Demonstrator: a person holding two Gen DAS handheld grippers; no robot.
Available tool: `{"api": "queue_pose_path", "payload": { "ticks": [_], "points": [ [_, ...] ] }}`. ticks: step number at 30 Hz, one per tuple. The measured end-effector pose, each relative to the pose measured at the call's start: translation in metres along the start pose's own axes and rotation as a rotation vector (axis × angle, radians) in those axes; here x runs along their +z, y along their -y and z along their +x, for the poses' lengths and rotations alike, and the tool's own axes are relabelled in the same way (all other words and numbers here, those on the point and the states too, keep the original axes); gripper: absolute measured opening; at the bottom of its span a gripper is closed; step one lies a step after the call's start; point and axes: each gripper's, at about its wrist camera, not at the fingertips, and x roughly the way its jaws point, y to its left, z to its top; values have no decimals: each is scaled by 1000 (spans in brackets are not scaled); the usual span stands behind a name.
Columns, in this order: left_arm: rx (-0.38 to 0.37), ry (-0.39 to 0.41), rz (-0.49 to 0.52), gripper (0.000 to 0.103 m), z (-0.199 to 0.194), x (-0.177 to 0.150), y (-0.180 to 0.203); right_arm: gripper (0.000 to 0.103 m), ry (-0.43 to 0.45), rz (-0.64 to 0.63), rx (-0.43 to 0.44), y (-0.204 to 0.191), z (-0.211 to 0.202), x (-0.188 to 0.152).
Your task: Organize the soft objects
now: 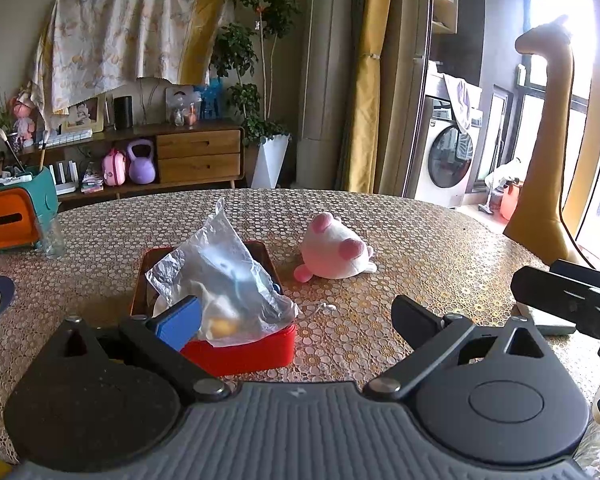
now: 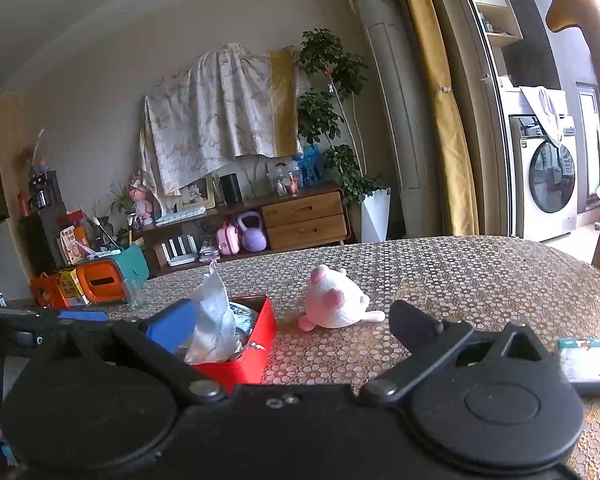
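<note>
A white and pink plush toy [image 1: 336, 250] lies on the patterned table, right of a red box [image 1: 244, 350]. The box holds a soft toy wrapped in a clear plastic bag [image 1: 224, 276]. My left gripper [image 1: 296, 316] is open and empty, its left finger over the box's near corner. My right gripper [image 2: 288, 322] is open and empty; the plush [image 2: 334, 300] lies just beyond and between its fingers, the red box [image 2: 240, 364] and the bag [image 2: 212, 320] at its left finger. The right gripper's body shows at the right edge of the left wrist view.
An orange and teal tissue box [image 1: 10, 216] and a glass [image 1: 52, 236] stand at the table's far left. A flat packet [image 2: 588, 360] lies at the right. A giraffe figure [image 1: 548, 140] stands beyond the table's right edge. A small cord [image 1: 320, 308] lies by the box.
</note>
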Motion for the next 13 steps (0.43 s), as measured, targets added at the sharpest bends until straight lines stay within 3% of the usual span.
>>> {"api": "queue_pose_path", "payload": {
  "ticks": [13],
  "points": [
    [10, 4, -2, 102, -2, 1, -2, 103, -9, 11, -1, -2, 2, -2]
  ]
}}
